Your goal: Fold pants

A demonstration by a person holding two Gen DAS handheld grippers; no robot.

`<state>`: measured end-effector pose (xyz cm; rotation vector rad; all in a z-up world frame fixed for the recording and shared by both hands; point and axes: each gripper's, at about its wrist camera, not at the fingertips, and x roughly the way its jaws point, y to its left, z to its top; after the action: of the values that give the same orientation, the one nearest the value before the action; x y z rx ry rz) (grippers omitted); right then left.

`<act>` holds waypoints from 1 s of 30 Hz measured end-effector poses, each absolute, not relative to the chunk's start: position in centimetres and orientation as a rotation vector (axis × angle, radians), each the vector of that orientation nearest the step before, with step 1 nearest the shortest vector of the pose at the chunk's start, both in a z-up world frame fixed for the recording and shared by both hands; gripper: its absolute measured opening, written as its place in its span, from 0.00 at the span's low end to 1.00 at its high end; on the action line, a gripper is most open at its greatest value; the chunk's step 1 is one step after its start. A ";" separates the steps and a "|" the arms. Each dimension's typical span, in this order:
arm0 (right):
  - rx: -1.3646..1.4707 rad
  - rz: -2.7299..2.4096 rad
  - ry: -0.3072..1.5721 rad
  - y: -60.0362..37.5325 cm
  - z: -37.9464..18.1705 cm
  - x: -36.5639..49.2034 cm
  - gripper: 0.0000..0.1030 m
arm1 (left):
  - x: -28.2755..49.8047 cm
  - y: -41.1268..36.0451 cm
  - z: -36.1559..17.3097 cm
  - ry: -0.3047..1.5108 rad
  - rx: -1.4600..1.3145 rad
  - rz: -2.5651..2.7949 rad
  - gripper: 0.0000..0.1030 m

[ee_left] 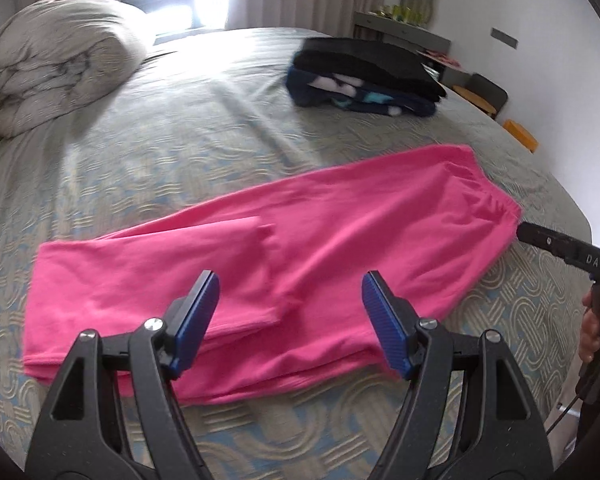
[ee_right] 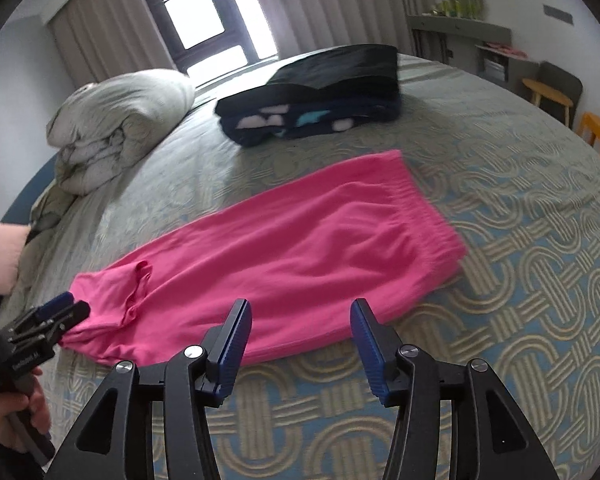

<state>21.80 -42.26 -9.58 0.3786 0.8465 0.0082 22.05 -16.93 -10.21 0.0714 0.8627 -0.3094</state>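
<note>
While pink pants [ee_left: 268, 264] lie folded on bed [ee_left: 180, 128] | left tool [ee_left: 290, 316] wide, empty | right tool [ee_right: 300, 340] parted, empty

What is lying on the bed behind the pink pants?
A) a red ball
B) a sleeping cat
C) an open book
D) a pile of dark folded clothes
D: a pile of dark folded clothes sits on the bed beyond the pink pants, with a rolled grey duvet farther left.
</note>
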 end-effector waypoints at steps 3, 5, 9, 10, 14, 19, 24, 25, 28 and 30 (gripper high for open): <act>0.431 0.002 0.843 -44.5 -10.2 21.6 0.51 | 22.3 -18.9 -10.6 0.877 0.081 -0.327 0.72; 0.467 -0.001 0.842 -45.8 -10.7 21.4 0.51 | 22.4 -20.5 -10.8 0.881 0.094 -0.343 0.72; 0.682 0.047 0.842 -49.7 -12.4 21.3 0.51 | 22.4 -24.1 -11.1 0.886 0.121 -0.397 0.72; 0.733 0.062 0.840 -50.5 -12.8 21.3 0.51 | 22.4 -25.2 -11.2 0.888 0.127 -0.415 0.72; 0.863 0.082 0.847 -52.7 -14.2 21.4 0.51 | 22.4 -28.6 -11.6 0.897 0.151 -0.469 0.72; 0.985 0.112 0.854 -53.8 -15.7 22.3 0.51 | 22.0 -32.8 -12.5 0.907 0.195 -0.534 0.73; 1.014 0.096 0.846 -54.1 -16.4 23.2 0.51 | 21.9 -35.1 -13.7 0.926 0.221 -0.561 0.74; 1.016 0.092 0.846 -54.2 -16.5 23.5 0.51 | 21.9 -35.2 -13.9 0.931 0.221 -0.561 0.74; 1.021 0.089 0.848 -54.4 -16.6 24.4 0.51 | 21.9 -35.7 -14.3 0.936 0.223 -0.563 0.74; 1.021 0.089 0.852 -54.4 -16.7 25.0 0.51 | 22.0 -36.1 -14.5 0.940 0.229 -0.564 0.74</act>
<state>25.02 -54.40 -16.71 1.0209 0.8518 0.0886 22.01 -36.13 -14.55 0.2294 0.9400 -0.5644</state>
